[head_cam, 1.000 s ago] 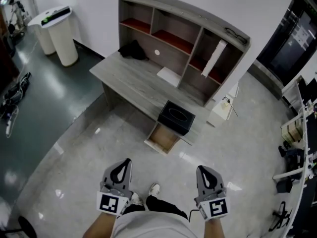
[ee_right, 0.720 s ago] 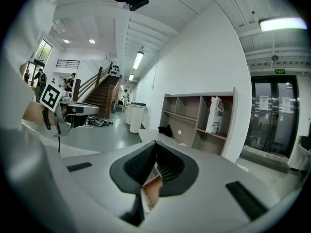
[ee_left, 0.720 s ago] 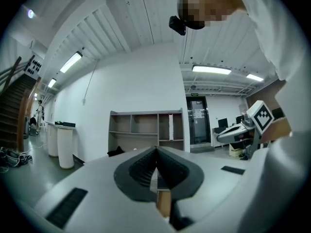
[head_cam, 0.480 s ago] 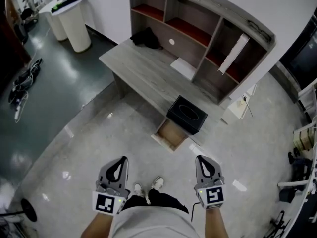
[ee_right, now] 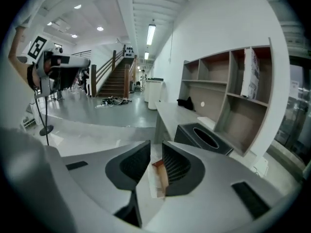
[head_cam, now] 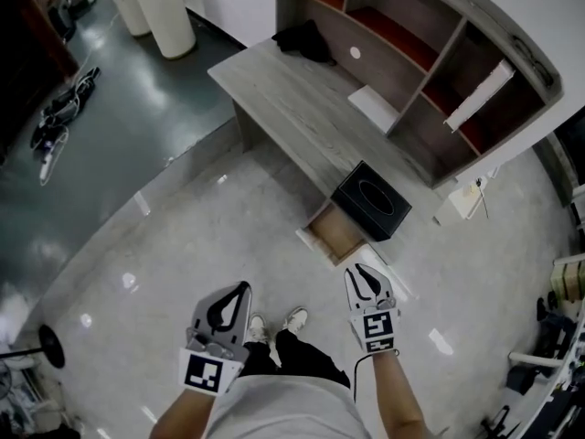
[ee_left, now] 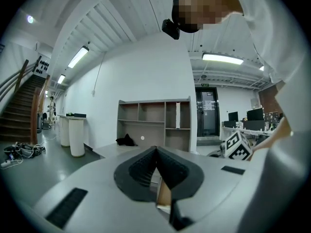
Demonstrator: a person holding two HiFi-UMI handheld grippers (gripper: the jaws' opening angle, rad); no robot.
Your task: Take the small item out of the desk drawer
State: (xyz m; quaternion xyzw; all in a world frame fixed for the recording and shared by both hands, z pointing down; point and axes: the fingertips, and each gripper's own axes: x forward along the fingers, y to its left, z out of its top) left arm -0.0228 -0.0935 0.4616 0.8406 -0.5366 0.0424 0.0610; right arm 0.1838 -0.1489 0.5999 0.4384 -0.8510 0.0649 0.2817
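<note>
Head view: a person is seen from above, standing on a pale glossy floor [head_cam: 183, 245] with a gripper in each hand at the bottom of the frame. The left gripper [head_cam: 240, 288] is at lower centre-left and the right gripper [head_cam: 360, 273] at lower centre-right, both pointed up-frame.

The drawer [head_cam: 335, 236] is found pulled out from the near edge of the grey wooden counter [head_cam: 292, 108], just right of centre and directly below a black box [head_cam: 370, 201] with an oval top opening. The right gripper is near the drawer but apart from it. The small item cannot be made out inside the drawer in any view.

A shelf unit [head_cam: 430, 62] is mounted along the counter's far side at upper right. A white sheet [head_cam: 375, 108] and a dark bundle [head_cam: 306, 39] are noted on the counter. White bins [head_cam: 169, 12] and cables [head_cam: 59, 117] are recorded at upper left.

Left gripper view: the jaws of the left gripper [ee_left: 155, 149] are closed, tips meeting, with nothing gripped.

Right gripper view: the jaws of the right gripper [ee_right: 156, 144] are parted, having just been opening. Nothing is held, and the drawer [ee_right: 158, 183] is seen through the gap.
</note>
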